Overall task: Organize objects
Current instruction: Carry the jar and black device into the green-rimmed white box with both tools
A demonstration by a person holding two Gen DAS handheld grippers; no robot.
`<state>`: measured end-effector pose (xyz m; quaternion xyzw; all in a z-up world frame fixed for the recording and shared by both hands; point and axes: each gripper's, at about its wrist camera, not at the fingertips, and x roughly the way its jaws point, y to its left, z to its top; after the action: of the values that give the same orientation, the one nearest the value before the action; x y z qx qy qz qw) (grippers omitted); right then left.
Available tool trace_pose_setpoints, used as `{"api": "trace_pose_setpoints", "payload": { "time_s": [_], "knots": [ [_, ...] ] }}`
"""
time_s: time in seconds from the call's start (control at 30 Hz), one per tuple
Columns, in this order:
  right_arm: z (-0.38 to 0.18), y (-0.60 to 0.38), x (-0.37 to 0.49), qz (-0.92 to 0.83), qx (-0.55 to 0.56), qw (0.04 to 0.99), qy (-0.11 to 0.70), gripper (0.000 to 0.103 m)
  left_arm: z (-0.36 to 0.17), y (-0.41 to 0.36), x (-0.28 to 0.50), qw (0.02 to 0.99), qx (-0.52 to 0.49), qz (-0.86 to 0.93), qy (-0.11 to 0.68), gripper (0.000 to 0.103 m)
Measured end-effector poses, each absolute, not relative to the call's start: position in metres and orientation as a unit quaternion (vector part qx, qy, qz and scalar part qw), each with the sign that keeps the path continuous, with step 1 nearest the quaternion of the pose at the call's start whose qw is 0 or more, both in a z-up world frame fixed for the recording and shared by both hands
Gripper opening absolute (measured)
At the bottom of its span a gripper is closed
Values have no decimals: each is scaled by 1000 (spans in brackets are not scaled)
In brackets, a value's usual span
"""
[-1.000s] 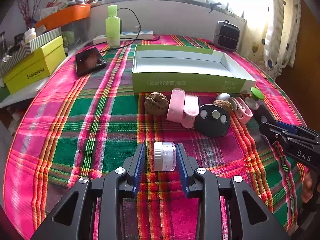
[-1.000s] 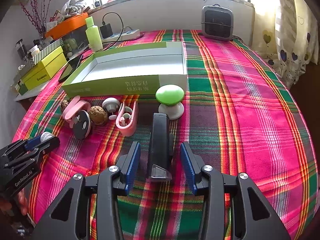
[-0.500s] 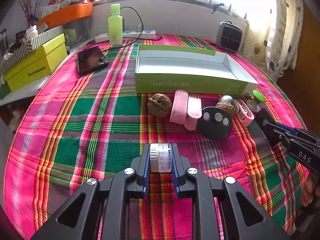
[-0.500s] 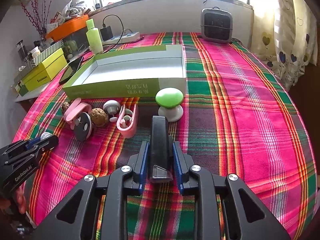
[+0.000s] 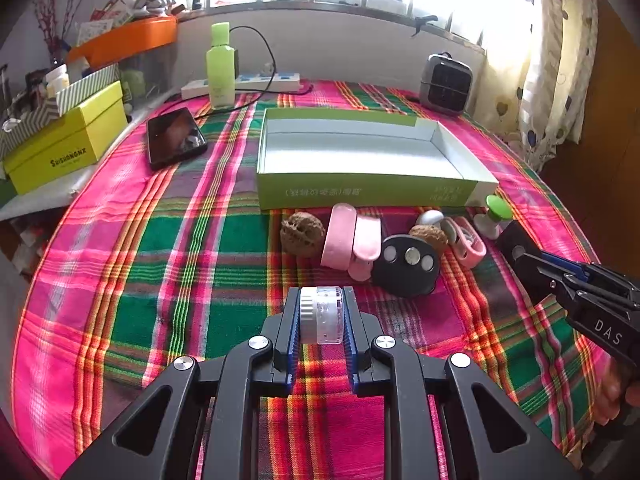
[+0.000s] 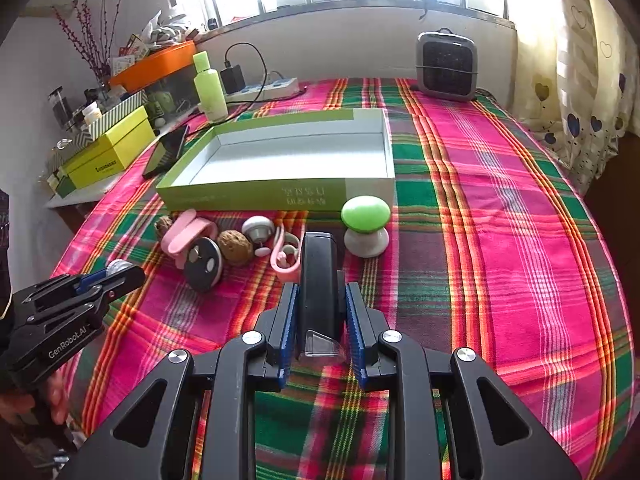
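My left gripper (image 5: 321, 300) is shut on a small white and clear round jar (image 5: 322, 315), low over the plaid cloth. My right gripper (image 6: 318, 294) is shut on a long black stapler-like block (image 6: 319, 280) with a clear tip. Behind both lies an open green box (image 5: 372, 192) with a white, bare inside (image 6: 288, 160). In front of the box sit a walnut (image 5: 301, 233), pink clips (image 5: 352, 240), a black disc with silver buttons (image 5: 406, 265), a second nut (image 6: 235, 247), a pink holder (image 6: 285, 258) and a green-topped knob (image 6: 366, 220).
A black phone (image 5: 174, 138), a green bottle (image 5: 220, 68), a power strip (image 5: 244, 84) and a small grey heater (image 6: 446, 66) stand at the back. A yellow box (image 5: 66, 148) lies on a side shelf at left. The table edge curves away on the right.
Both grippers have gone from open around their objects to shut on them. The hands have barely shifted.
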<state>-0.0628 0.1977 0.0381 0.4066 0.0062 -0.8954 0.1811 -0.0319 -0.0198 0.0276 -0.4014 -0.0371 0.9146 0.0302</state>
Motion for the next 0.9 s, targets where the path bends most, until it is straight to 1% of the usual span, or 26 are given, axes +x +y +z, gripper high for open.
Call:
{"api": "trace_pose_setpoints", "payload": {
  "time_s": [0.23,0.5,0.77,0.9],
  "knots": [
    [49,189,-71,-895,402,191,6,25,39,-20,-48,42,-400,914,-47,17],
    [56,178,-90,-892,403,205,6,25,51,-18,-70,42,-390,919,-40,17],
    [62,162,-122,-888,406,216,9,25,59,-18,-107,51,-389,919,-45,17],
    [61,154,-140,-885,412,218,8,25,55,-24,-132,56,-407,910,-61,17]
  ]
}}
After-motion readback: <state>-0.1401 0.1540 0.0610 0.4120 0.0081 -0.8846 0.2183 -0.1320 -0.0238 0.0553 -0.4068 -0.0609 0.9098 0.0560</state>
